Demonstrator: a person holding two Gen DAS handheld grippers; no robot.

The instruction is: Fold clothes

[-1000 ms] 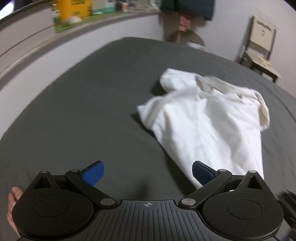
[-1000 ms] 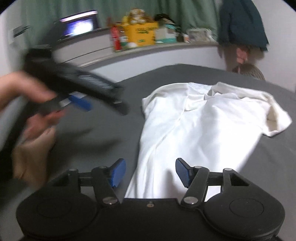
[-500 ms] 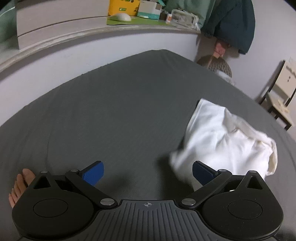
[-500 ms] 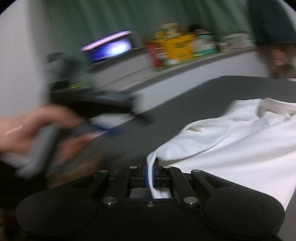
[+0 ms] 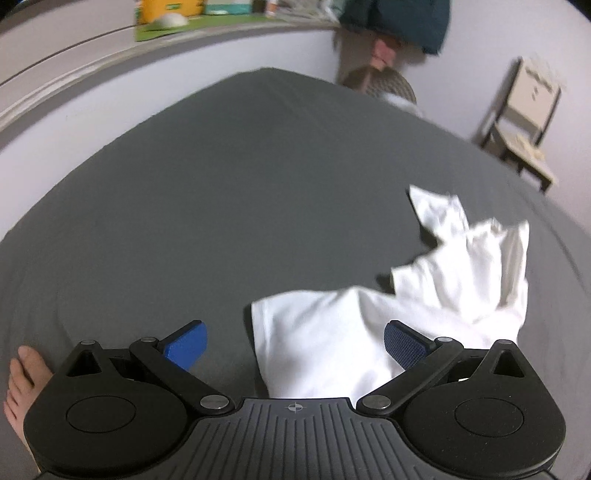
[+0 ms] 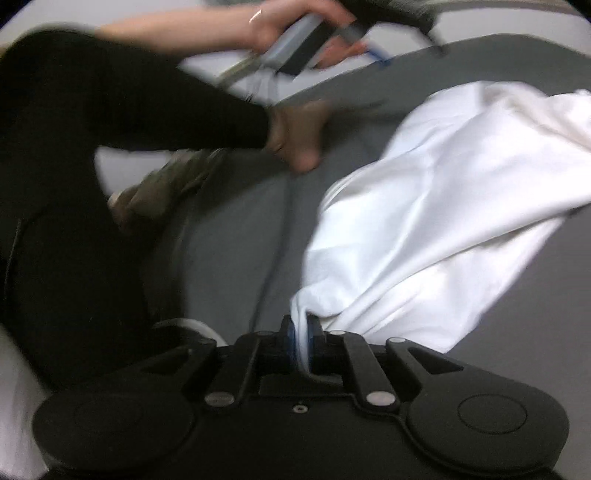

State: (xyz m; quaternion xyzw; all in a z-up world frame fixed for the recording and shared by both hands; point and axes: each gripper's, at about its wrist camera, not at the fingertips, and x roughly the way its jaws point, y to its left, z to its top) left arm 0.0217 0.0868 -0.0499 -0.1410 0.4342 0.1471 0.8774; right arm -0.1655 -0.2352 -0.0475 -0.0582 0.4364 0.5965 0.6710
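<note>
- White shirt (image 5: 388, 332): one garment, crumpled, lying on the bed toward its right side in the left wrist view. A hemmed edge lies nearest the camera; the far part is bunched into peaks. In the right wrist view the cloth (image 6: 436, 206) fans out from the lower centre up to the right edge.
- Bed (image 5: 221, 192): covered with a dark grey sheet, lightly wrinkled, bearing the shirt.
- Left gripper (image 5: 295, 341): fingers spread wide, blue pads well apart, holding nothing. It hangs above the bed with the near edge of the shirt showing between and below its fingers; contact cannot be told.
- Right gripper (image 6: 301, 334): fingers closed together on a pinched fold of the shirt, white cloth squeezed between the blue pads.
- Left hand (image 6: 295, 29): seen blurred in the right wrist view, wrapped around the handle of the other gripper, near the top edge.
- Bare foot (image 5: 22, 387): toes at the lower left edge of the left wrist view, on the sheet.
- Black-clad leg (image 6: 129, 92): fills the left half of the right wrist view.
- Chair (image 5: 524, 118): pale wood, against the wall beyond the bed.
- Dark teal garment (image 5: 399, 22): hanging on the wall.
</note>
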